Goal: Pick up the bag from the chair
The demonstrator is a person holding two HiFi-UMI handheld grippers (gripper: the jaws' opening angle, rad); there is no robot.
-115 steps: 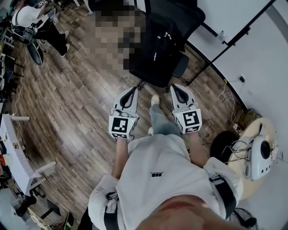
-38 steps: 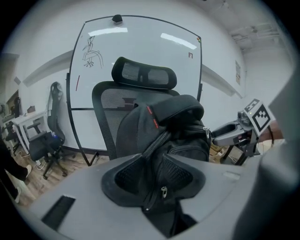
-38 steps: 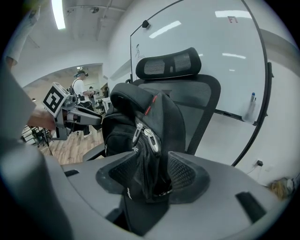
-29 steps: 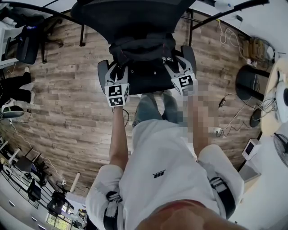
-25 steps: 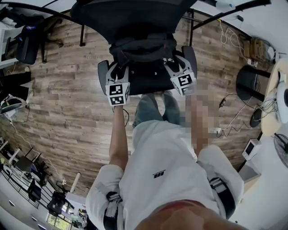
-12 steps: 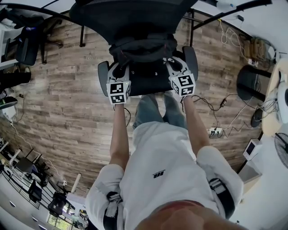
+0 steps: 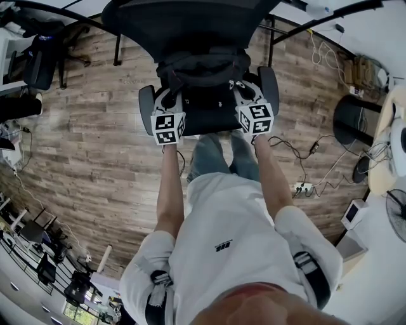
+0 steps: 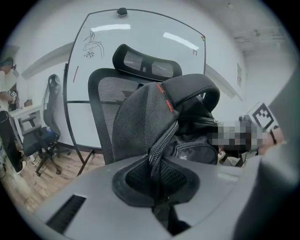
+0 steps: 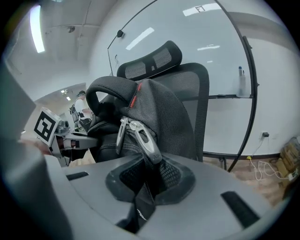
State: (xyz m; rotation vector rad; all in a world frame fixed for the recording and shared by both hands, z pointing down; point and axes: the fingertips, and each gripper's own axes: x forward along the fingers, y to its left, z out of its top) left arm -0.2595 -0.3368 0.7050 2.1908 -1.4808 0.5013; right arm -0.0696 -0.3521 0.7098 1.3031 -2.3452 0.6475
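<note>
On the chair (image 7: pixel 184 19), left gripper (image 7: pixel 166 100) and right gripper (image 7: pixel 242 92) clamp the bag (image 7: pixel 204 66) at either side; grasp looks made, next an even lift

A wood-plank floor (image 7: pixel 95 127) is showing pale brown, a white power strip (image 7: pixel 299 186) is lying on it among loose cables (image 7: pixel 330 166), another dark swivel chair (image 7: pixel 38 60) is standing well off to the side, and a black-framed whiteboard (image 8: pixel 140 51) is catching ceiling-light reflections.
</note>
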